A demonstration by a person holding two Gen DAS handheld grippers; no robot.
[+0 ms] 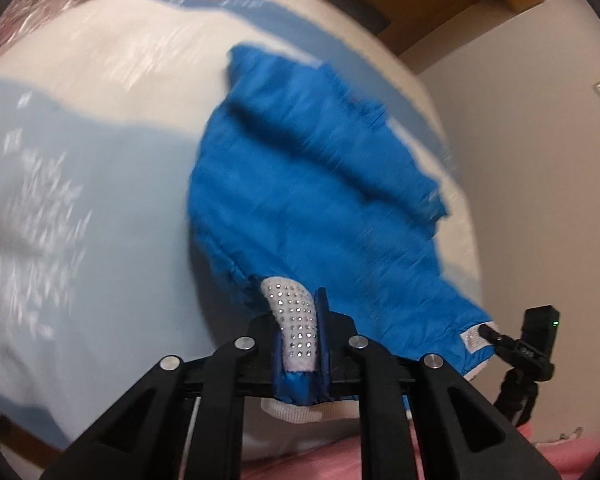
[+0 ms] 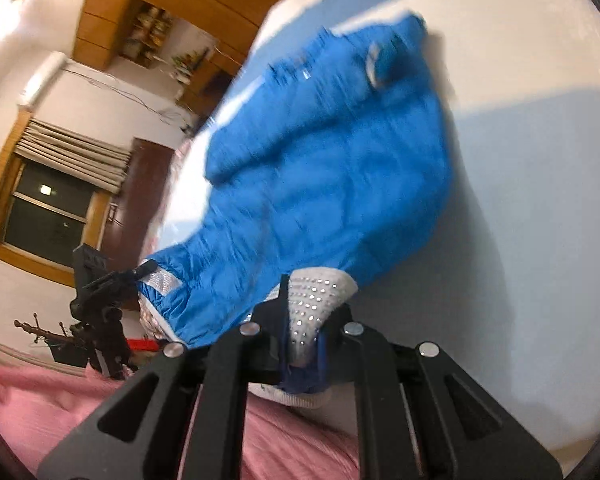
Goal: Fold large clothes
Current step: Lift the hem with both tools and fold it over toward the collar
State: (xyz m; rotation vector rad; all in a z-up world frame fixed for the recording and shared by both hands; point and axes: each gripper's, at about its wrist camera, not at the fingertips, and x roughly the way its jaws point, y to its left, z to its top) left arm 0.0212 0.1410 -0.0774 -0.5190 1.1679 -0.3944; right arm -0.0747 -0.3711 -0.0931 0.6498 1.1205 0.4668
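Two grippers each pinch one end of the blue jacket's (image 1: 300, 184) hem. The left gripper (image 1: 300, 332) has its jaws closed tight on a bunched fold of blue cloth and white studded trim (image 1: 296, 320) that sticks up between them. In the same view, the right gripper (image 1: 496, 338) shows at the lower right, clamped on the jacket's far corner by a white patch.

From the right wrist, the right gripper (image 2: 306, 328) is likewise shut on a wad of blue cloth with the same studded white band (image 2: 320, 296). The left gripper (image 2: 128, 276) appears at the left edge there, nipping the other corner beside a silvery strip.

Between the two grips the hem hangs as a lifted edge, and the rest of the jacket trails away, rumpled, across the bed (image 1: 100, 184), which wears a pale blue and white cover. Pink bedding (image 2: 60, 408) lies below the grippers. Both views are smeared by blur, so fine detail of the cloth cannot be made out. A dark window (image 2: 48, 216) and wooden cupboards (image 2: 148, 28) stand behind.
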